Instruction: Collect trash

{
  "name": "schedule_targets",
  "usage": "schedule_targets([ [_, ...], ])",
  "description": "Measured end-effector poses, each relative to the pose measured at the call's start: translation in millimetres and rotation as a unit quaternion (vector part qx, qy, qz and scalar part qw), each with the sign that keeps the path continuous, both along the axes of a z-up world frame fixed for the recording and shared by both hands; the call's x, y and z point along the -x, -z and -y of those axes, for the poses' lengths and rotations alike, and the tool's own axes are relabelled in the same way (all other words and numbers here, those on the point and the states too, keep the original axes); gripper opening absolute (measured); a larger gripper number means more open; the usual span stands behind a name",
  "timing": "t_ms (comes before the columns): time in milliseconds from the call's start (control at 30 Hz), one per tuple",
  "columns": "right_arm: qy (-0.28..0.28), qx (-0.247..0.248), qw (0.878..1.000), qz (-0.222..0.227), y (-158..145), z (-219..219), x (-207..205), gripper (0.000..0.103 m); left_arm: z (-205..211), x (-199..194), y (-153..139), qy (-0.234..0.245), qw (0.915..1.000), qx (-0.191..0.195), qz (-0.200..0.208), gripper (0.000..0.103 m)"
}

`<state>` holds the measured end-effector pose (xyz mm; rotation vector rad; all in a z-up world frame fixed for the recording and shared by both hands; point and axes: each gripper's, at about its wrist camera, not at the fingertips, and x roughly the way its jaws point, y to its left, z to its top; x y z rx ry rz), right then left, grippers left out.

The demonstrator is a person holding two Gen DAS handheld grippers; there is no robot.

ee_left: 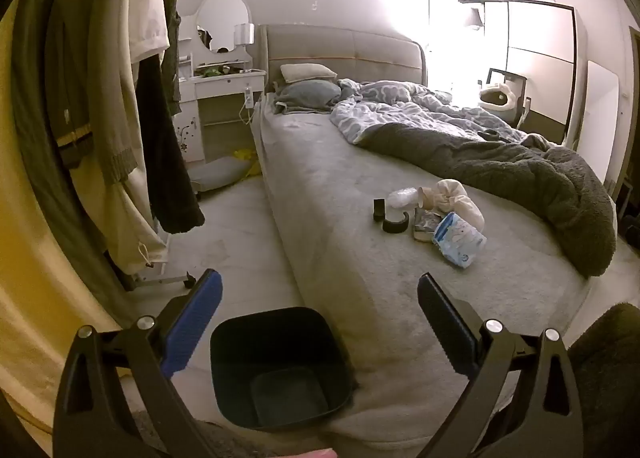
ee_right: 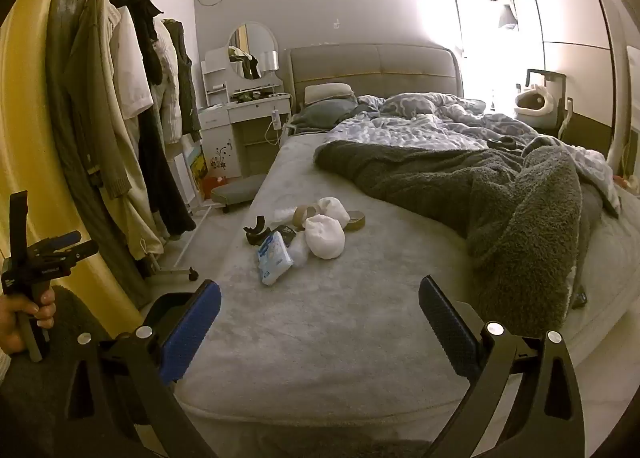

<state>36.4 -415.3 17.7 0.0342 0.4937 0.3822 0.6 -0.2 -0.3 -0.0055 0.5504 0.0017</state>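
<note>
A pile of trash lies on the grey bed sheet (ee_left: 328,186): a blue-and-white packet (ee_left: 460,240) (ee_right: 274,256), white crumpled wads (ee_left: 456,194) (ee_right: 326,240), cardboard tape rolls (ee_right: 356,220), black curved pieces (ee_left: 396,224) (ee_right: 256,232) and clear plastic (ee_left: 402,198). An empty black bin (ee_left: 276,366) stands on the floor against the bed's near corner. My left gripper (ee_left: 318,282) hangs open above the bin, well short of the pile. My right gripper (ee_right: 320,284) is open over the bed's foot, with the pile ahead and slightly left. Both hold nothing.
A rack of hanging clothes (ee_left: 100,98) (ee_right: 132,118) lines the left side, its wheeled foot (ee_right: 192,274) on the floor strip beside the bed. A dark fleece blanket (ee_right: 500,198) and patterned duvet (ee_left: 400,110) cover the bed's right half. A white dressing table (ee_right: 248,110) stands at the back.
</note>
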Motion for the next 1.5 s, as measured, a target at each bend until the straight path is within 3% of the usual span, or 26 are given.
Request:
schedule_targets([
  [1500,-0.002,0.006,1.0,-0.005,0.4,-3.2,0.3,0.1,0.0,0.1,0.0,0.0,1.0,0.002,0.002,0.1],
])
